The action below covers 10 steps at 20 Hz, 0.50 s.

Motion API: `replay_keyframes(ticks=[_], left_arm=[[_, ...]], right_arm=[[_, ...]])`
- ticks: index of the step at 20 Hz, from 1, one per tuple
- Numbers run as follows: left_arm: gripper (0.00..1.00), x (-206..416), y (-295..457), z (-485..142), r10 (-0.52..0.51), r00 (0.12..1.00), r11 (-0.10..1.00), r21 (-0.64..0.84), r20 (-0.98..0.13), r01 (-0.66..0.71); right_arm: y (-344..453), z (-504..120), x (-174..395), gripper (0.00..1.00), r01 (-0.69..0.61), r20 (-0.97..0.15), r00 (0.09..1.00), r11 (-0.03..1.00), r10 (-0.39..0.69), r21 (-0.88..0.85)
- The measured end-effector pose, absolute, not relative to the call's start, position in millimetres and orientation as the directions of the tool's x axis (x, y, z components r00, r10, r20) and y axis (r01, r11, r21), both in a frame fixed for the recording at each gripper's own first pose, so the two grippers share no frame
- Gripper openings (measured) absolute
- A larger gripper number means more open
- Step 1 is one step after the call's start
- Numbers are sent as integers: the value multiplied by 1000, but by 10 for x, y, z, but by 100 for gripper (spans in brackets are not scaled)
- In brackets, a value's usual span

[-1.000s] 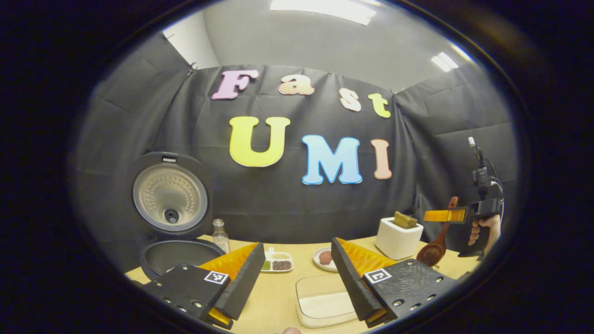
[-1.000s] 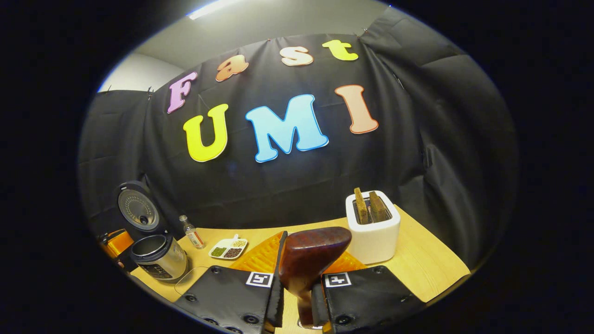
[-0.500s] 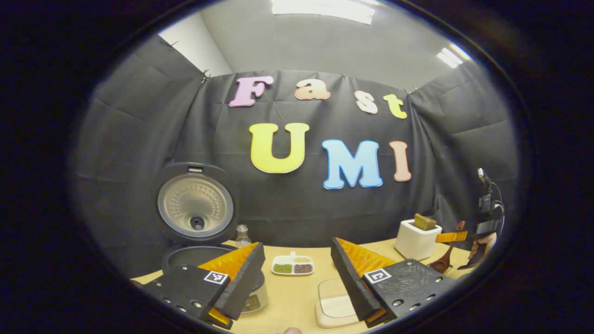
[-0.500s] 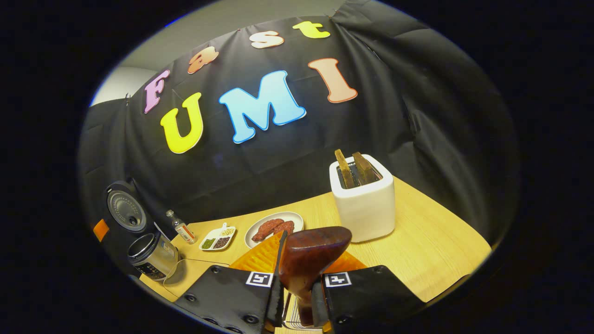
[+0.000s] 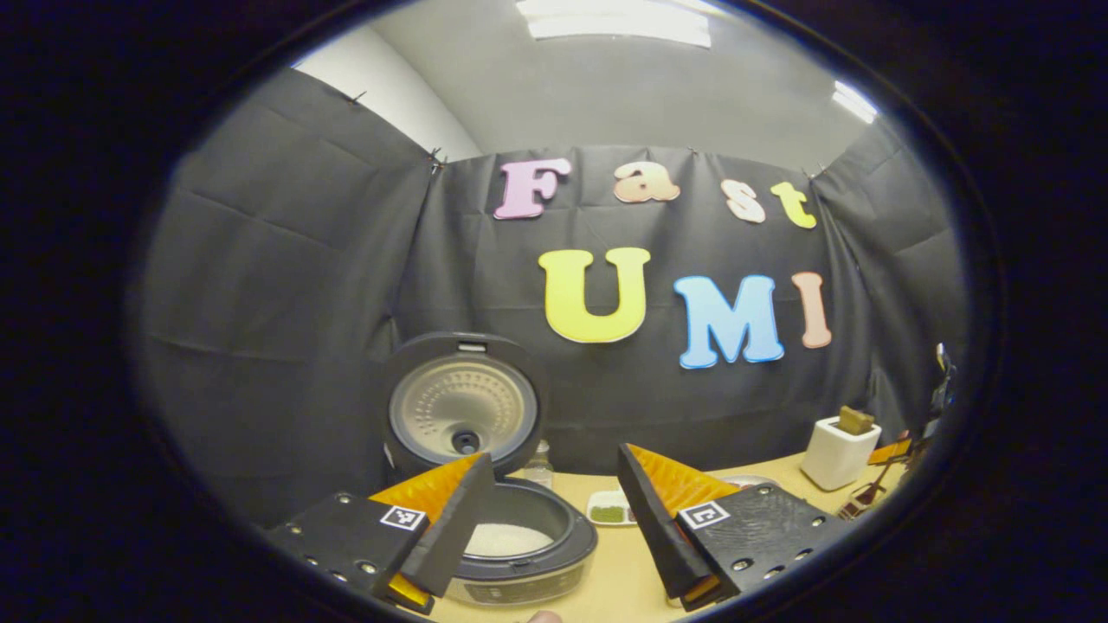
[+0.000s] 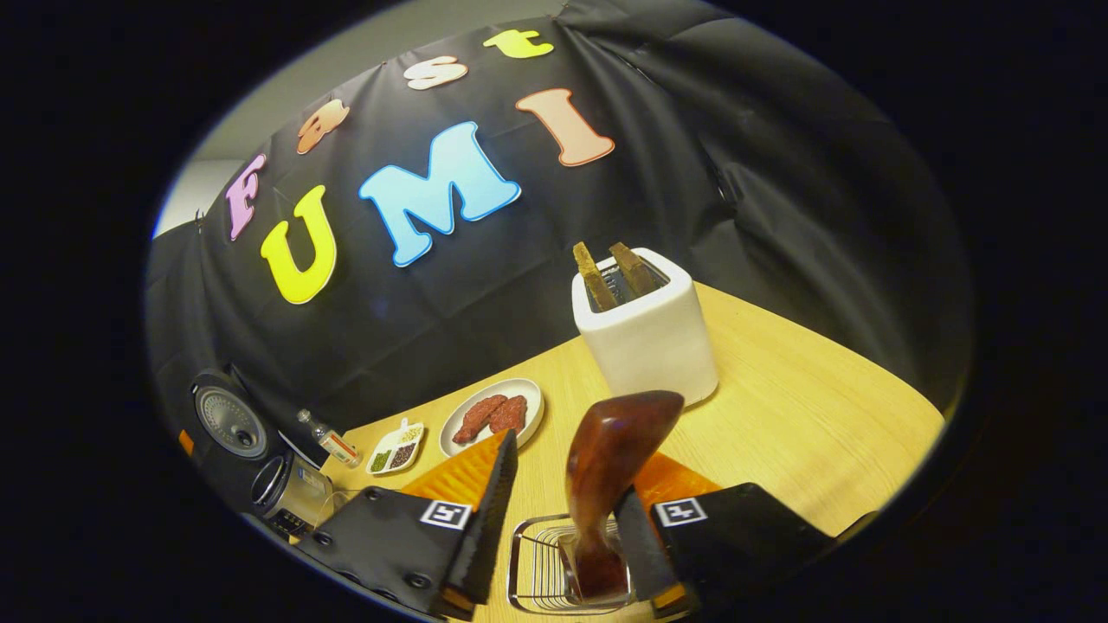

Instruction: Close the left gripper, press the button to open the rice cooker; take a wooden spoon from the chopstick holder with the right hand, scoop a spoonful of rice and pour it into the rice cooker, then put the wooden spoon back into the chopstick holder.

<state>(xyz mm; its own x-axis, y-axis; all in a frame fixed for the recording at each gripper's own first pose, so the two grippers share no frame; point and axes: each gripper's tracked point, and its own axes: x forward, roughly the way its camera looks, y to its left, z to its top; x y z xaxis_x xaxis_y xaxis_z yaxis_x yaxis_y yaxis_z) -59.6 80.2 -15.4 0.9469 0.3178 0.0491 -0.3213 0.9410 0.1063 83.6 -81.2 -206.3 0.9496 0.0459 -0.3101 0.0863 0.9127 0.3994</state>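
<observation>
Now we have the wooden spoon [image 6: 610, 467] standing handle-down in the wire chopstick holder [image 6: 535, 562], with the right claw [image 6: 563, 528] spread apart around it, one finger perhaps brushing the handle but gripping nothing, while the left claw [image 5: 550, 510] hangs wide open and empty just in front of the open rice cooker [image 5: 519, 541], which has white rice in its pot. From here we judge the risk to be the tilted, top-heavy spoon: drawing the right claw away carelessly could snag the handle and topple the spoon or tip the light holder on the counter [image 6: 779, 407].
</observation>
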Motion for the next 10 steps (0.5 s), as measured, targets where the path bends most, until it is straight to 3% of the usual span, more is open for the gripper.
replay_keyframes(ticks=[1, 3, 6, 10], left_arm=[[89, -617, 921, -117, 340, 939, 932, 110, 55, -344], [89, -663, 1060, 12, 361, 929, 923, 110, 78, -368], [89, -616, 1129, 193, 339, 935, 920, 171, 103, -352], [90, -514, 1068, 537, 297, 947, 923, 216, 124, -318]], right_arm=[[-879, -2015, 790, 77, 101, -292, 956, 924, 13, 369], [-991, -1878, 646, 98, 133, -262, 963, 950, -56, 283], [-1027, -1763, 336, 98, 110, -244, 967, 981, -68, 161], [-1242, -1350, -53, 98, 155, -77, 985, 988, -155, -6]])
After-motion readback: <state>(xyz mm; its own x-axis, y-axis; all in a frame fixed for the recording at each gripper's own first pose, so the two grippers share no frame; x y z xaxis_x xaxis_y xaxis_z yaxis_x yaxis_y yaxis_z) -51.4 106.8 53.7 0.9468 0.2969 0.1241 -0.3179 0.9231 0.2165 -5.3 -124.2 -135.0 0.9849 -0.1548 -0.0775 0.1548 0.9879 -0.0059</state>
